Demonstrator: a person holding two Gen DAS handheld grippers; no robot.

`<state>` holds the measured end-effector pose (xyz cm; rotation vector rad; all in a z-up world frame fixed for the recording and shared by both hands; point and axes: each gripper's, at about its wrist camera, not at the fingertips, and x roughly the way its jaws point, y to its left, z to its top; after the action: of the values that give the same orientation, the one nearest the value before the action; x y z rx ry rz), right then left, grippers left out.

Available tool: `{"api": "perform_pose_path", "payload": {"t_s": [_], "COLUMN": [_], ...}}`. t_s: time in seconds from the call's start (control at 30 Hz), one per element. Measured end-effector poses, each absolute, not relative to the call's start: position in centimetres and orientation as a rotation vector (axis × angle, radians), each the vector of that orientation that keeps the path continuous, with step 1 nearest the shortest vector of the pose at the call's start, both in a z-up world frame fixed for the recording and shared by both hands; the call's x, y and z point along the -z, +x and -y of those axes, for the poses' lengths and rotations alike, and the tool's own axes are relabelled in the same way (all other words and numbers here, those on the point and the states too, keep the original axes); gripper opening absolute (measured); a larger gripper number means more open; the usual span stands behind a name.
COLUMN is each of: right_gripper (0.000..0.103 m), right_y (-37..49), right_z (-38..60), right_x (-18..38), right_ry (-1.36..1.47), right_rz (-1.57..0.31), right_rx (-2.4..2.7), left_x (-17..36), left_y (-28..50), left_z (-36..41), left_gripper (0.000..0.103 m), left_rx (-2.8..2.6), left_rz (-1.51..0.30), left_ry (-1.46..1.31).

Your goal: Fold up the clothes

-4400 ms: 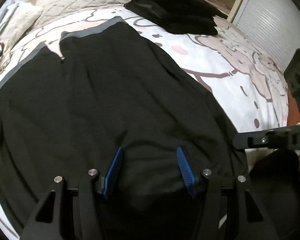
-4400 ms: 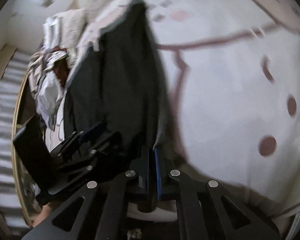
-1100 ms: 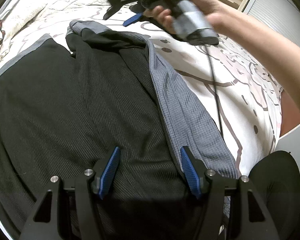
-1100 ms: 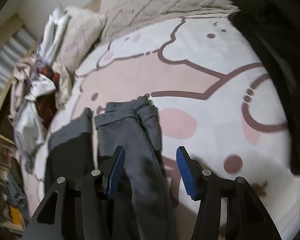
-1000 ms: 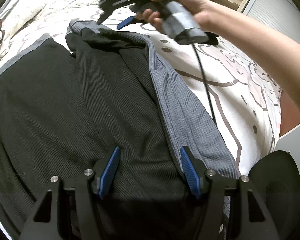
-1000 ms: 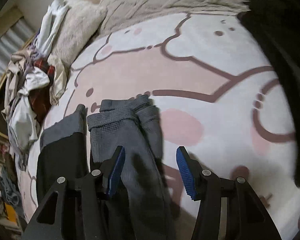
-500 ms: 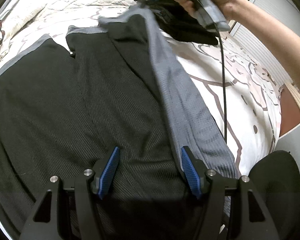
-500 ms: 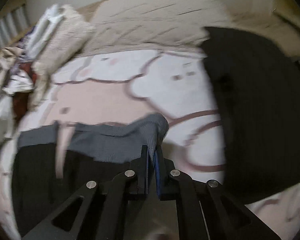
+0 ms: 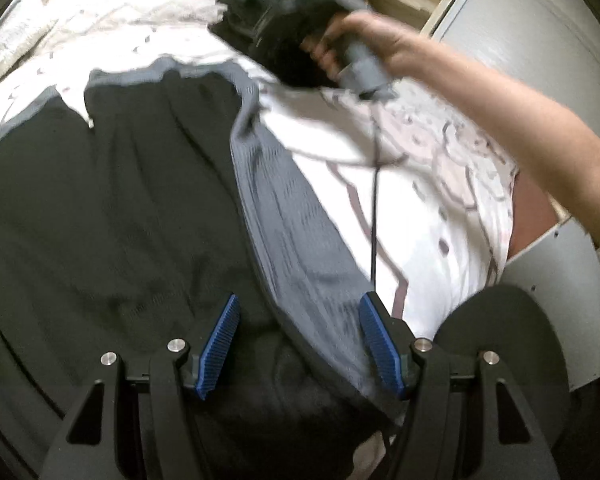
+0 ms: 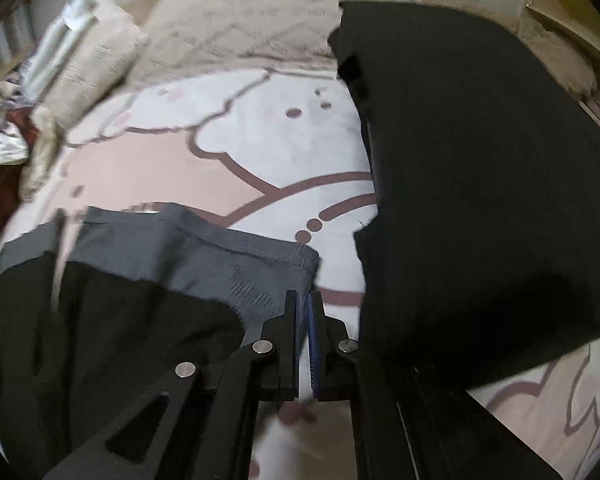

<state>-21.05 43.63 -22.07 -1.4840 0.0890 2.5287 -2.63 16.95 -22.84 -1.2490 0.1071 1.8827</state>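
The right gripper [image 10: 304,300] had pinched the grey hem [image 10: 236,258] and pulled it outward — unfolding the garment [image 9: 112,200]; the left gripper [image 9: 298,334] stayed spread.

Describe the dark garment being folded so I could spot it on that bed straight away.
Start from the bed sheet, white with pink cartoon outlines. Spread flat across it is the black ribbed garment, with the right gripper pinching its corner. Unlike the neat stack of folded black clothes beside it, it lies open, showing a grey band.
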Motion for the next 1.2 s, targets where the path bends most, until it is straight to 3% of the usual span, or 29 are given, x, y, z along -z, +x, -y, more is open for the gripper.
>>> {"api": "perform_pose_path", "payload": {"t_s": [0.43, 0.53, 0.67, 0.9, 0.97, 1.1, 1.2], "right_gripper": [0.005, 0.005, 0.005, 0.005, 0.005, 0.004, 0.005], "right_y": [-9.4, -8.0, -8.3, -10.8, -11.7, -11.9, -11.5], "right_z": [-44.8, -45.0, -43.7, -38.6, -37.6, -38.5, -41.0], "right_x": [15.6, 15.0, 16.9, 22.6, 24.7, 27.4, 26.2], "right_ry": [-1.510, -1.522, -1.592, -1.727, -1.776, -1.739, -1.682], "right_rz": [-0.045, -0.039, -0.003, -0.246, -0.203, 0.061, -0.109], "right_rx": [-2.553, -2.543, -2.523, -2.692, -2.653, -2.535, -2.472], "left_x": [21.7, 21.1, 20.9, 21.3, 20.8, 19.0, 18.2], "left_y": [1.1, 2.6, 3.0, 1.1, 0.6, -1.3, -4.8], "left_z": [-21.8, -22.6, -22.6, -18.9, -17.7, -15.0, -13.5], "left_gripper": [0.062, 0.072, 0.075, 0.075, 0.075, 0.076, 0.076], "left_rx": [-1.564, -1.556, -1.574, -1.663, -1.704, -1.853, -1.957], "left_rz": [0.007, -0.046, -0.083, 0.043, 0.077, 0.067, 0.075], "left_ry": [-1.233, -1.201, -1.196, -1.283, -1.283, -1.241, -1.244]}}
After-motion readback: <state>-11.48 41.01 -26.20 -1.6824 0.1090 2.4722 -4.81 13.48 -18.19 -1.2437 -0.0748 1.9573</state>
